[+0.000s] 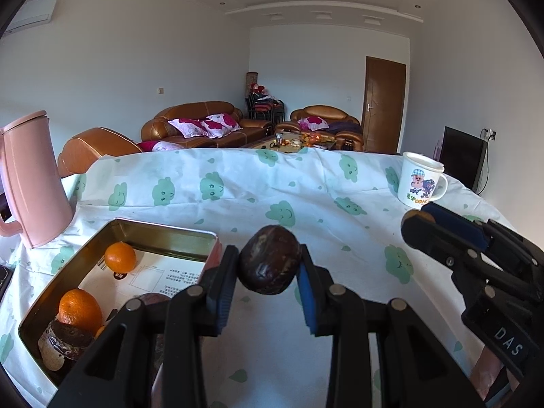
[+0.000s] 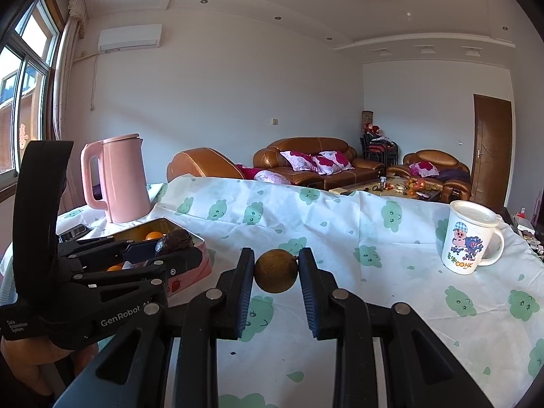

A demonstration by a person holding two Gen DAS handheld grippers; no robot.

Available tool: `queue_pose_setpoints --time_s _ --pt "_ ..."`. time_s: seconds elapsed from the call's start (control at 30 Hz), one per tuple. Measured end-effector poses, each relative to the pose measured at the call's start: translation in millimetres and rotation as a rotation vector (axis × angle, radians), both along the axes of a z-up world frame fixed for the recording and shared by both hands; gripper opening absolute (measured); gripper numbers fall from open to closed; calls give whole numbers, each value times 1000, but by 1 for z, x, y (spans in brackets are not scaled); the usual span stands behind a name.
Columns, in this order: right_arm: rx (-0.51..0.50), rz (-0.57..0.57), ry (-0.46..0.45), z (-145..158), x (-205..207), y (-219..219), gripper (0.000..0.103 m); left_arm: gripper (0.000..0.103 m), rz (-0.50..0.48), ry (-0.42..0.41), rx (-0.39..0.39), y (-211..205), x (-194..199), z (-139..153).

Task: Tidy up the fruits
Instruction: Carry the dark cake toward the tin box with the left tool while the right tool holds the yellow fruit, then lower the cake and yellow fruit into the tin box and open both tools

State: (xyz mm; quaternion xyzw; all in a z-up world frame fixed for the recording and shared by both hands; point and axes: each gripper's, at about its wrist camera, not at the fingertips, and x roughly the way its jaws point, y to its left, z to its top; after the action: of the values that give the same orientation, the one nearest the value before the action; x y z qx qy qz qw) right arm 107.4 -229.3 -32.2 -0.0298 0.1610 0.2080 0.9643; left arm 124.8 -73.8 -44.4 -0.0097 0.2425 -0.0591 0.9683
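Fruit (image 1: 269, 260) in left tool (image 1: 268, 272), clamped.

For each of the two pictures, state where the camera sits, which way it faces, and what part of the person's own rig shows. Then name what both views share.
Left wrist: sits on the left gripper, facing across the table toward the sofas; its jaws hold a dark fruit, with the right gripper at the right edge.
Right wrist: sits on the right gripper, facing the same way; its jaws hold a brown fruit, with the left gripper at left.
Shared: pink kettle, tin, cartoon mug, tablecloth.
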Motion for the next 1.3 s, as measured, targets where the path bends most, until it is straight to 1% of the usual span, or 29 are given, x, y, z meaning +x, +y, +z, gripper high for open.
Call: queue_pose_setpoints --time_s 0.4,0.53,0.7,0.87,1.3 --pt "15 30 38 -1 -2 9 29 35 18 -6 27 8 -15 1" --pt "23 47 42 -1 -4 15 29 35 31 -5 23 17 -19 2" --pt "33 82 37 6 -9 28 29 35 63 -17 20 33 -28 9" --pt "41 126 28 15 -12 45 29 35 102 -25 37 49 -34 16" --pt "22 223 34 27 -3 96 29 35 206 -1 34 103 -35 17"
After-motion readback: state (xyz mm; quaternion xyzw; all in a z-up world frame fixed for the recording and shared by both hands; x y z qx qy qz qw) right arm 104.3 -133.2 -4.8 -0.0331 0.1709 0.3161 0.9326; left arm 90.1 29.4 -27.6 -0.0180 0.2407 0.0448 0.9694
